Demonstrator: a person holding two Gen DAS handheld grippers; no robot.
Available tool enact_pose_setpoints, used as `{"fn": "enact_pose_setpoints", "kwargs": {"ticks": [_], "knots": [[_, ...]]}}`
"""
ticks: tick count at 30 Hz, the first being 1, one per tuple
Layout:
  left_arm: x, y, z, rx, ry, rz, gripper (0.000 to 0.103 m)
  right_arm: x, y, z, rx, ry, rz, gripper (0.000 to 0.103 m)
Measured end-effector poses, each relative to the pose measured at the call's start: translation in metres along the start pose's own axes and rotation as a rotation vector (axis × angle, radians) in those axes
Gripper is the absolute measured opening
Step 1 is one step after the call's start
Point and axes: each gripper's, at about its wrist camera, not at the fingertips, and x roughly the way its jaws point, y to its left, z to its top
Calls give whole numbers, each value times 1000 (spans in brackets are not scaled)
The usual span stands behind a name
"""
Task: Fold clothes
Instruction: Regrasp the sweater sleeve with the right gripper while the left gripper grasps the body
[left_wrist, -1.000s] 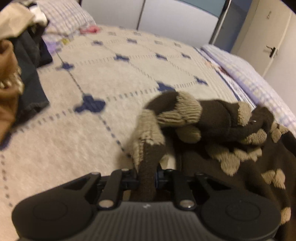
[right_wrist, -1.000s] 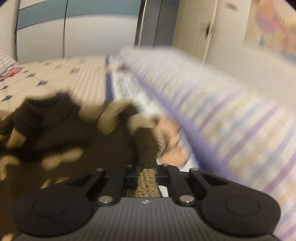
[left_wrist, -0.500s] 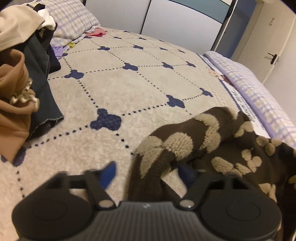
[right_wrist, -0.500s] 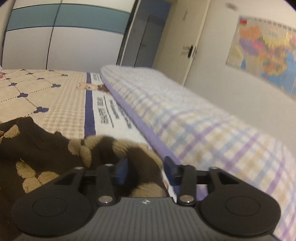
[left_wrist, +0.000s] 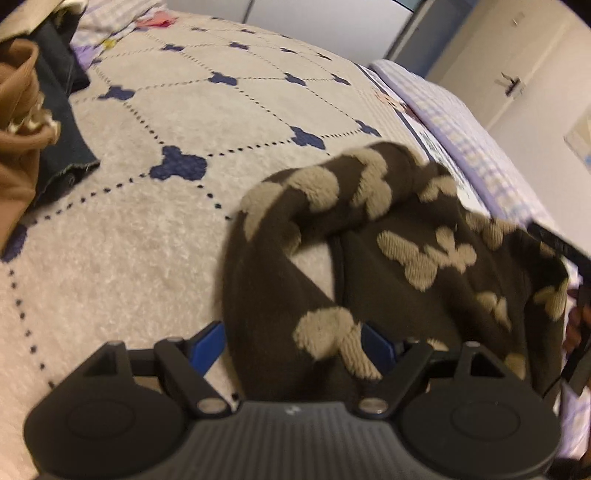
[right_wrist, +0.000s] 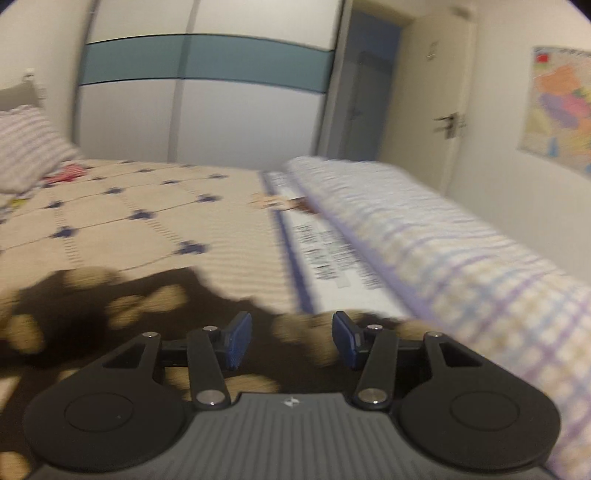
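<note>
Between the blue pads of the left tool (left_wrist: 291, 341), which stand wide apart and grip nothing, runs a sleeve of the brown sweater (left_wrist: 424, 266), its length curving forward and rightward over the bed (left_wrist: 147, 221). The right tool (right_wrist: 291, 338) is likewise spread open, empty, with the sweater's other edge beneath and just ahead. Both sit equally close; the garment's body lies between them, so folding likely means regripping each side.

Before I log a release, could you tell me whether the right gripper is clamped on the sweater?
No, the right gripper is open above the sweater.
</note>
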Motion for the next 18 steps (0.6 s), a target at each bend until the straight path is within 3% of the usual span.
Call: {"fn": "enact_pose_setpoints", "kwargs": {"ticks": [4,8,18], "knots": [[-9,-4,-6,85,-54,-11,82,-12,42,-6,-36,42,189,52],[-14,-4,-14,134,-57,-23,82,-24,81,-15,-85,97,340,52],[-29,7,-41,157,-127,-39,83,-38,129,-40,-59,286,679,50]]}}
